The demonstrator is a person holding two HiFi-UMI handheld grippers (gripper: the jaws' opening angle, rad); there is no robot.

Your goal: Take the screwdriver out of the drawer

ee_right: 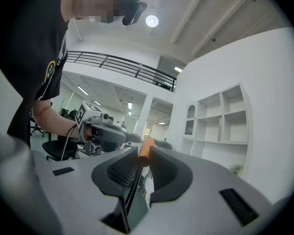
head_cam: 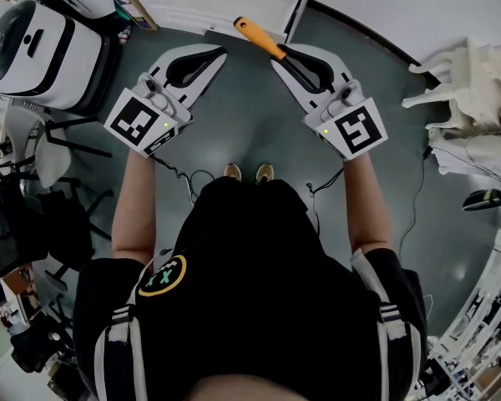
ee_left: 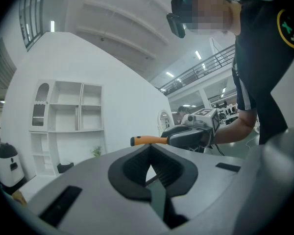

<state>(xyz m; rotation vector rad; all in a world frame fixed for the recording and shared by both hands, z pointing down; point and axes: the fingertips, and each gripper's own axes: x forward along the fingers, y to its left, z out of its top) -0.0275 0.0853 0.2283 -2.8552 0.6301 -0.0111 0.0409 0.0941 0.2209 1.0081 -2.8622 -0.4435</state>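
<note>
In the head view my right gripper (head_cam: 285,54) is shut on the screwdriver (head_cam: 260,38). Its orange handle sticks out past the jaw tips toward the white cabinet. In the right gripper view the orange handle (ee_right: 145,150) shows at the jaw tips, and the dark shaft runs back between the pads. My left gripper (head_cam: 217,55) is held level beside it at the same height, with its tips together and nothing between them. The left gripper view shows the right gripper (ee_left: 192,134) and the screwdriver handle (ee_left: 149,140) just beyond my left jaw tips (ee_left: 149,148).
A white cabinet front (head_cam: 225,2) lies ahead of both grippers. A white wall shelf unit (ee_left: 63,111) stands behind. A white and black machine (head_cam: 42,44) is at the far left and a white chair (head_cam: 468,78) at the right. Cables run along the grey floor (head_cam: 259,132).
</note>
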